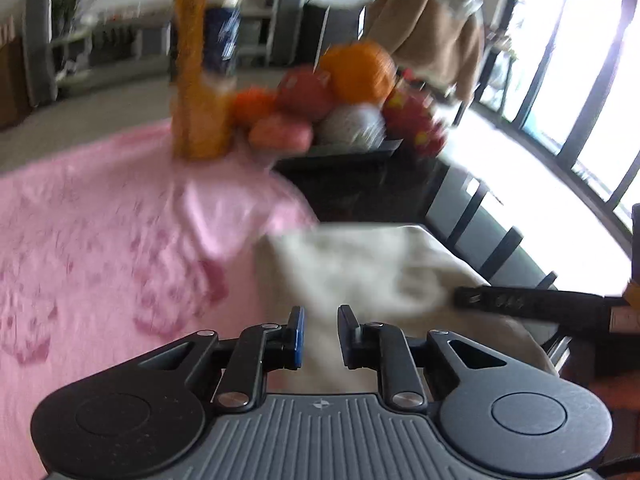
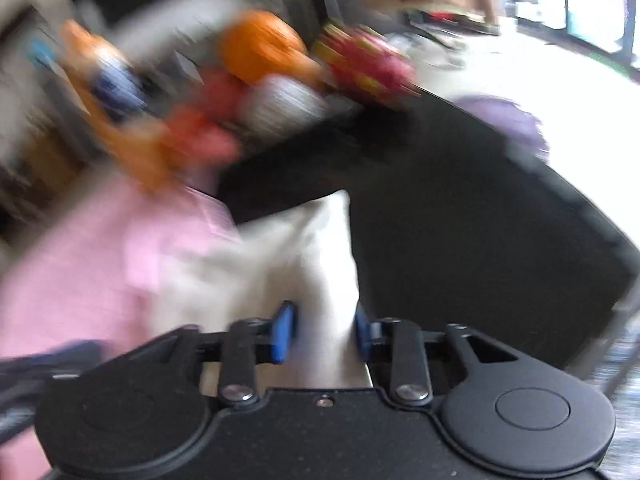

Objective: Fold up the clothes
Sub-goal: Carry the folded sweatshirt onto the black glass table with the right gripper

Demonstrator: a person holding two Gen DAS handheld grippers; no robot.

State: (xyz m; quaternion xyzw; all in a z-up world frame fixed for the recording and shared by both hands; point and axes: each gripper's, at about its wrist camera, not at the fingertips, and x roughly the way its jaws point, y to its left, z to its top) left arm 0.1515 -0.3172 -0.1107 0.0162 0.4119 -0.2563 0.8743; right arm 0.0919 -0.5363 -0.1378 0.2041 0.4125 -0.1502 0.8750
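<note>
Your cream-white folded cloth garment [image 1: 360,272] lies on the dark tabletop [image 1: 360,192], its left edge lapping onto the pale pink patterned garment [image 1: 88,248] spread flat beside it; in the left wrist view the cream piece runs with its long axis across the picture, from the pink fabric toward the table's right edge; in the right wrist view [image 2: 280,264] it reads as a tapering strip whose long axis runs away from your fingers, a corner pointing up toward the fruit; both views are blurred, so finer folds cannot be told.

Your left gripper [image 1: 320,336] tilts downward over the near part of the cream cloth; its fingers [image 1: 295,334] stand a narrow gap apart with cream fabric showing between them, but you cannot tell whether the pads pinch it.

Your right gripper [image 2: 324,334] also angles down, its fingers [image 2: 283,332] set wider, with the cream strip lying in the gap and filling most of it; whether the pads press on it cannot be told; in the left view its black fingers [image 1: 520,300] reach in from the right and meet the cloth's right edge.

Behind the garments stand a tall orange-filled plastic bottle [image 1: 208,64] and a dark tray [image 1: 352,152] piled with fruit, an orange [image 1: 356,72] on top.
</note>
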